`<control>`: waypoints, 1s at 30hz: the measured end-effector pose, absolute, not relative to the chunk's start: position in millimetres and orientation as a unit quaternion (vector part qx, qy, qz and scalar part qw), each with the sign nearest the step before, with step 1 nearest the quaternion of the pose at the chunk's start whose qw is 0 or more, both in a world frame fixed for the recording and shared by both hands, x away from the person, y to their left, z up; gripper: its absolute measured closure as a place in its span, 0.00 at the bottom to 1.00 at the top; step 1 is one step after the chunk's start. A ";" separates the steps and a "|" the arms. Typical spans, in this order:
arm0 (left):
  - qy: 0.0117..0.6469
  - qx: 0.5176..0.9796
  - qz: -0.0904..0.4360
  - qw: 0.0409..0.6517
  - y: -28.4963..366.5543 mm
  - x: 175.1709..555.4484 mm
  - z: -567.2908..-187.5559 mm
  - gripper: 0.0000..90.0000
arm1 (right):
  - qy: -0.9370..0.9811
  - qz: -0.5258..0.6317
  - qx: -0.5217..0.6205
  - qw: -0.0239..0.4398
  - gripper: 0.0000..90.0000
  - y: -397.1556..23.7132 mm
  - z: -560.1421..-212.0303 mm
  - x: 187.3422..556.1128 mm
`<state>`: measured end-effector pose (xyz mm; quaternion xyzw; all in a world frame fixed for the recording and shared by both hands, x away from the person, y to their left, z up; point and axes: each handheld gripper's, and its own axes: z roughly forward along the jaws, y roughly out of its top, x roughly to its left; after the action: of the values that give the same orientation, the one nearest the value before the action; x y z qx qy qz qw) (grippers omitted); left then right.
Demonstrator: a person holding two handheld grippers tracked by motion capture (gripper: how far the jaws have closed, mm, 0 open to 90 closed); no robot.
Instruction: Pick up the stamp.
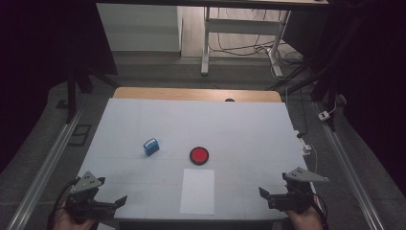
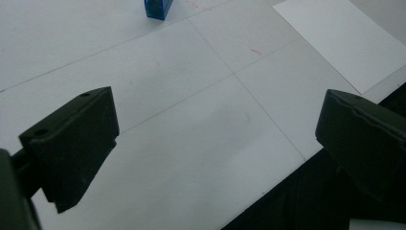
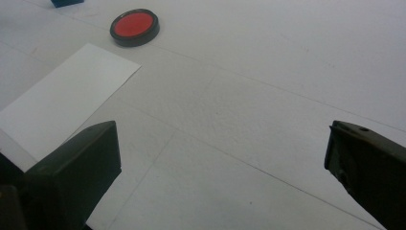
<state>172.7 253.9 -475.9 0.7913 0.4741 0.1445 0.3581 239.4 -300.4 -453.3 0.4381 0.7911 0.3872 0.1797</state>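
Tools wait at the near edge of the wide white table point(image 1: 239, 124), one in each hand, both with jaws spread wide and nothing between them. The left tool point(image 1: 112, 205) sits at the near left corner, its black jaws pointing inward along the table edge, with a grey three-cornered plate on top. The right tool point(image 1: 269, 197) sits at the near right corner, jaws likewise pointing inward, toward the left tool.

Between the two, near the front edge, lies a plain white rectangular sheet of paper point(image 1: 197, 190), flat on the table with its long side running away from the person. Just beyond the far end of the sheet stands a round red pad in a black rim point(image 1: 198, 155), close to the paper but apart from it. To the left of the pad, well apart from it, stands a small blue block with a pale label on top point(image 1: 151, 146), turned at a slant to the table lines.

In the left gripper view the blue block point(image 2: 158, 8) shows at the top edge and a corner of the paper point(image 2: 344, 38) at upper right, both well ahead of the spread jaws. In the right gripper view the red pad point(image 3: 135, 26) lies ahead at upper left, with the paper point(image 3: 62, 96) reaching toward the left jaw.
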 end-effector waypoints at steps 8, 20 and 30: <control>0.469 0.788 0.163 0.364 255.6 172.3 -474.8 0.00 | 0.810 0.377 0.417 0.165 0.00 -294.9 -455.1 241.0; 0.477 0.791 0.153 0.350 253.7 175.5 -476.7 0.00 | 0.807 0.388 0.417 0.156 0.00 -297.3 -454.6 241.1; 0.484 0.789 0.142 0.349 255.2 177.9 -477.1 0.02 | 0.812 0.385 0.412 0.154 0.00 -296.3 -454.6 240.9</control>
<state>177.9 255.2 -477.1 0.7894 0.4844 0.1421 0.3492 240.9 -296.3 -454.6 0.4115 0.8116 0.3851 0.1536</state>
